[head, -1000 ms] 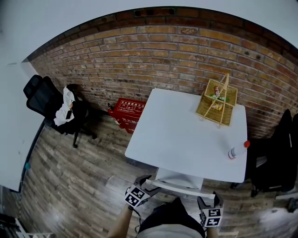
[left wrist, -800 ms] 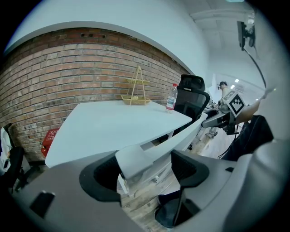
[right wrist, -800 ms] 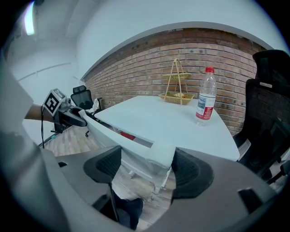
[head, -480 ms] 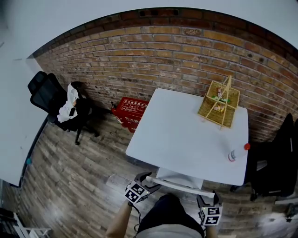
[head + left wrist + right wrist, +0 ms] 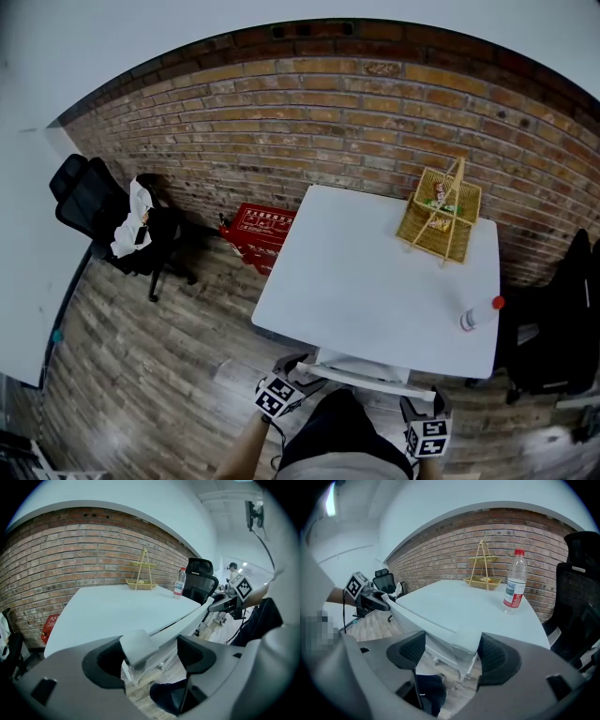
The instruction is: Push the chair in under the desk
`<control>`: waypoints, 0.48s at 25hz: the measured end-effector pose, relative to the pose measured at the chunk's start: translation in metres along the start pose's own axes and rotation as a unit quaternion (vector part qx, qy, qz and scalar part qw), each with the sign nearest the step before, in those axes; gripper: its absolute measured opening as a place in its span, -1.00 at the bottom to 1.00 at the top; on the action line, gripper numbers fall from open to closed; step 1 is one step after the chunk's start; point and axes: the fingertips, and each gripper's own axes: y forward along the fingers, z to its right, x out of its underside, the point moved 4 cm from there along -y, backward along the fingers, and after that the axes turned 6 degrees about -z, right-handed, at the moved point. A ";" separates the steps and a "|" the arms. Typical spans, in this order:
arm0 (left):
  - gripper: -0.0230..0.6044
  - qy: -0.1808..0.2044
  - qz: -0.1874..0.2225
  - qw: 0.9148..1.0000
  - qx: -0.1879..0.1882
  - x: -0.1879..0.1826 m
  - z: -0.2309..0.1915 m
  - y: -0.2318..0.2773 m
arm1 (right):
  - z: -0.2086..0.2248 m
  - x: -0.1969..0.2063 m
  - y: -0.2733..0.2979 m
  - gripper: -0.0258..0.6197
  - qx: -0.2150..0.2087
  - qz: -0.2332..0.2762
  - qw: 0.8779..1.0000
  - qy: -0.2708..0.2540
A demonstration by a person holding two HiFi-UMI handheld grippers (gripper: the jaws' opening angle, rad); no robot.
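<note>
The white desk [image 5: 375, 281] stands against the brick wall. A white chair [image 5: 361, 373] sits at its near edge, with the seat mostly hidden under the top and only the back rail showing. My left gripper [image 5: 298, 367] is shut on the rail's left end [image 5: 138, 646]. At the other end of the rail [image 5: 457, 641], my right gripper [image 5: 419, 405] is shut on it. In the left gripper view the rail runs from the left gripper [image 5: 152, 656] across to the right one. In the right gripper view the rail fills the gap of the right gripper [image 5: 450, 651].
A wicker basket [image 5: 439, 217] and a water bottle [image 5: 478, 314] stand on the desk. A red crate [image 5: 260, 230] lies by the wall. A black office chair [image 5: 112, 230] with a white cloth stands at left. Another black chair [image 5: 558, 323] stands close on the right.
Both grippers and the chair stay in nearly the same place. Only the head view has swayed a little.
</note>
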 end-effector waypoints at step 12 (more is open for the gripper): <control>0.19 0.000 -0.002 1.000 -0.001 -0.009 -0.010 0.008 | 0.008 -0.010 0.010 0.16 0.000 -0.008 1.000 0.001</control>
